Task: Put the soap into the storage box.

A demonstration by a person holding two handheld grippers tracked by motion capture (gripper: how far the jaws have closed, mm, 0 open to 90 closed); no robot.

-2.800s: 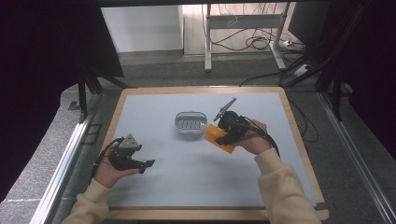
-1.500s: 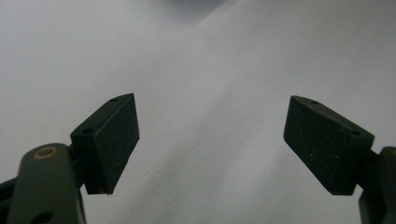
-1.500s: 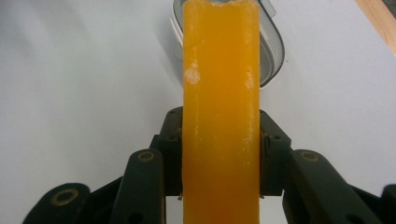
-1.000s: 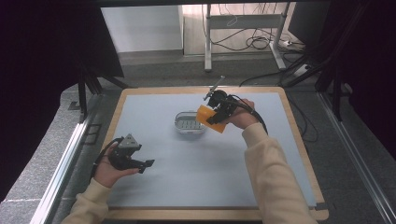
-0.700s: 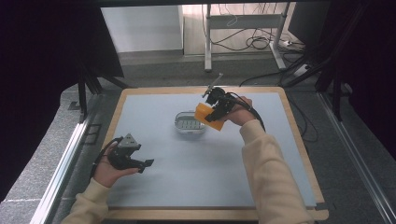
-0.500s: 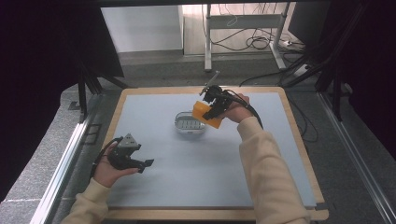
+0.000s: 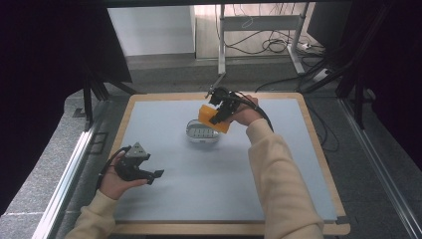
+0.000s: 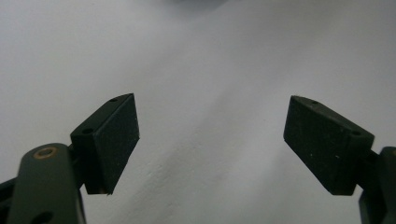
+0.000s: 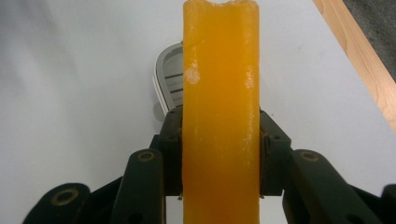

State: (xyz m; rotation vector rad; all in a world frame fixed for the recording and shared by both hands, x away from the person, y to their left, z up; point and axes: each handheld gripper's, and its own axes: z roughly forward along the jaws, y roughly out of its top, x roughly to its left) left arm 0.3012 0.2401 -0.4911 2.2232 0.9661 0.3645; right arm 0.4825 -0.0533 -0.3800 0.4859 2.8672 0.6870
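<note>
At the near left of the table [image 7: 164, 209], the left gripper [image 7: 149, 175] lies in the person's left hand [image 7: 115, 180], low over the pale grey mat. In the left gripper view its two black jaws stand wide apart with nothing between them, only bare mat beyond. A grey three-cornered plate sits on top of it, and its cable loops round the wrist.

Toward the middle, a little far of centre, a small oval dish [image 7: 201, 133] with a slotted floor rests on the mat. In the right gripper view part of its rim [image 9: 167, 77] peeks out to the left of the held thing.

Just right of and above the dish, the right gripper [image 7: 217, 117] is clamped on an orange block [image 7: 214, 118]. The block is off the mat, tilted, with its left end over the dish's far right edge. In the right gripper view the block [image 9: 219, 116] stands on end between the pads, which press on both of its narrow sides; its top edge is chipped. The right hand [image 7: 245, 115] comes in from the right, the cream sleeve running down to the near edge.

The table's wooden border [image 9: 362, 60] shows at the right of that view.
</note>
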